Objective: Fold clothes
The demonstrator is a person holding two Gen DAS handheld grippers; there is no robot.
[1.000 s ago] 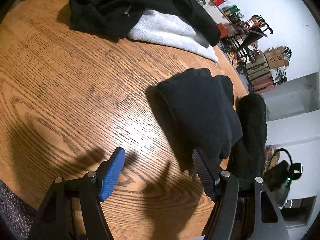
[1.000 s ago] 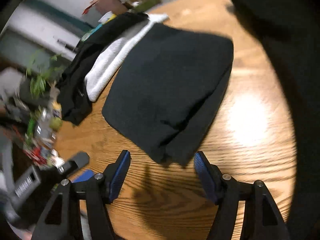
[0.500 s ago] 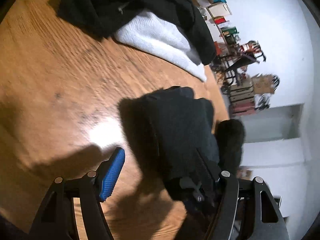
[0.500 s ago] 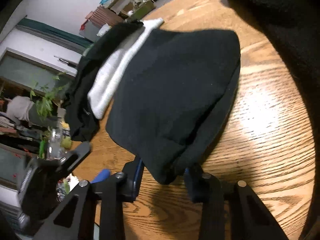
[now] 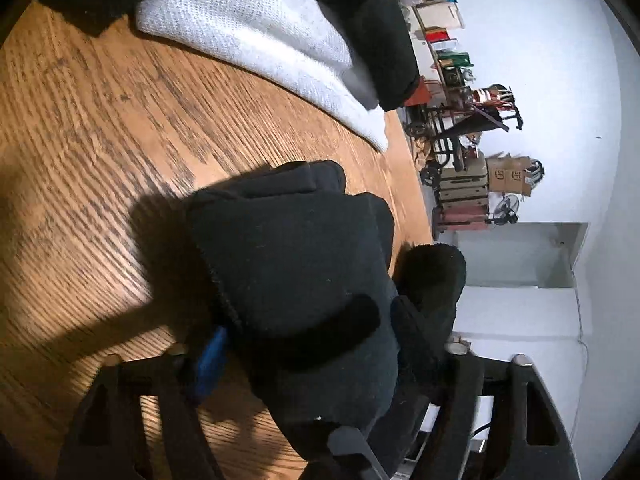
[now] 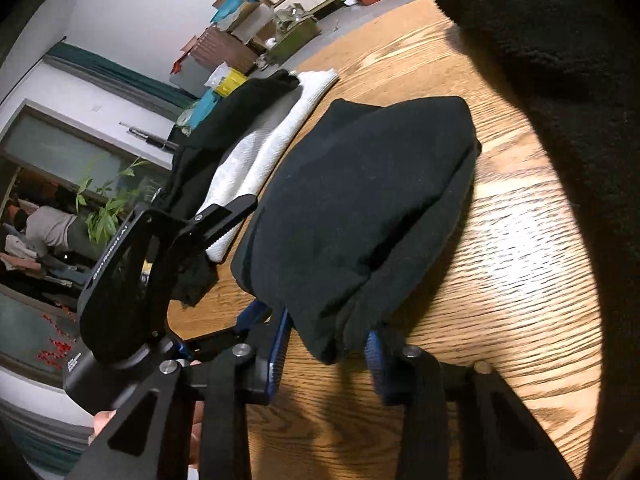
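We hold the folded black garment (image 6: 360, 216) on the wooden desk (image 6: 520, 280): our right gripper (image 6: 326, 346) pinches its near corner, our left gripper (image 5: 308, 344) clamps its other edge. Just beyond lie a white towel (image 5: 256, 36) and dark clothes (image 6: 224, 128).

A folded black garment (image 5: 296, 280) fills the centre and lower middle of the frame, bunched between the fingers of the left gripper (image 5: 308, 356), whose blue pad shows at its left edge. The wooden bench (image 5: 100, 152) spreads across the left. At the top, a white knit cloth (image 5: 256, 28) lies partly under dark clothing (image 5: 360, 12). Cluttered shelves and boxes (image 5: 508, 176) stand at right.
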